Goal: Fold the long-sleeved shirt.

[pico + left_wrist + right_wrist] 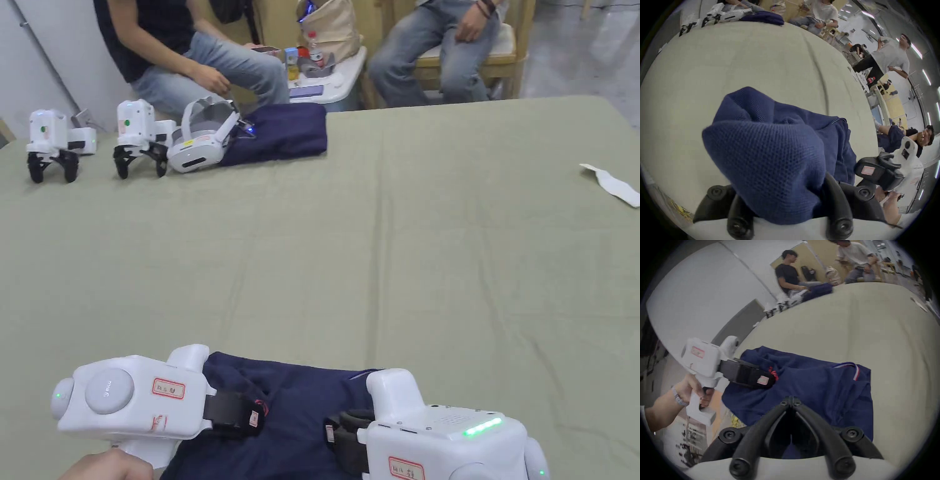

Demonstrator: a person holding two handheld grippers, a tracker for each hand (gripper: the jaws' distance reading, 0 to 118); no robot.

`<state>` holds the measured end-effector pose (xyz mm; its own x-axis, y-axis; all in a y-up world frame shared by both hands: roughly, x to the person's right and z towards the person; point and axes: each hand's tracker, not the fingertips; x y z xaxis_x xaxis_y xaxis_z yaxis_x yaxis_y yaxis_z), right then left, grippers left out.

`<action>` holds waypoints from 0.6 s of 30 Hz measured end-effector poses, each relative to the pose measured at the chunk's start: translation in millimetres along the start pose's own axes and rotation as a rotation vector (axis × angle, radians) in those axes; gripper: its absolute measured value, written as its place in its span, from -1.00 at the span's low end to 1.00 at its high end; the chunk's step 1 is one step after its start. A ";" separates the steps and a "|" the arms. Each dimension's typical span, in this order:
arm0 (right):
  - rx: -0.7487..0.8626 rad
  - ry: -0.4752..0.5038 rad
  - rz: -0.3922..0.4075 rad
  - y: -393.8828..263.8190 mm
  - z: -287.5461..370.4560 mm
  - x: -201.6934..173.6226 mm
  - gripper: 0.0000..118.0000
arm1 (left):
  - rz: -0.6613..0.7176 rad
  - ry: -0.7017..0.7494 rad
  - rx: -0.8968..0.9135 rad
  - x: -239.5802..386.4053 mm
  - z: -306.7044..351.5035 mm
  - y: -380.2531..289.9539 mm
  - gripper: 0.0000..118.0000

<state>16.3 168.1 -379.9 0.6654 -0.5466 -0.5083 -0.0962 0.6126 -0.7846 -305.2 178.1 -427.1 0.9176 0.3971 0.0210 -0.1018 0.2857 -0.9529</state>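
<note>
A bunched fold of the navy shirt (766, 159) is clamped in the left tool (253, 417). The right tool (791, 400), jaws closed together, is seen over its cloth; whether cloth is pinched cannot be told. Red-framed labels (168, 388) are unreadable. Beyond lies the desk (406, 250).

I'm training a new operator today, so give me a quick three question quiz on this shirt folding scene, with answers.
1. True or false: the left gripper has shirt fabric bunched between its fingers.
2. Multiple choice: the right gripper has its fingers A) wide apart, B) closed tip to tip, C) hidden.
3. What rests against the folded navy cloth at the table's far side?

Key: 1 true; 2 B; 3 a white headset, with two spare grippers beside it.
</note>
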 end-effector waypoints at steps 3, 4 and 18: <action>-0.026 0.067 0.037 11.8 -28.6 -30.0 -0.99 | 0.010 0.074 0.005 -41.3 22.8 -1.6 -0.63; -0.037 0.098 0.034 15.9 -36.8 -37.2 -0.99 | 0.021 0.084 -0.007 -57.4 28.2 0.3 -0.63; -0.157 0.167 0.134 52.6 -102.3 -105.1 -0.99 | 0.111 0.394 -0.062 -278.5 117.0 20.0 -0.63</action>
<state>-134.4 199.4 -404.1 0.5088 -0.5615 -0.6526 -0.2977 0.5965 -0.7454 -607.7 175.3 -416.7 0.9805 0.0545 -0.1891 -0.1963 0.2022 -0.9595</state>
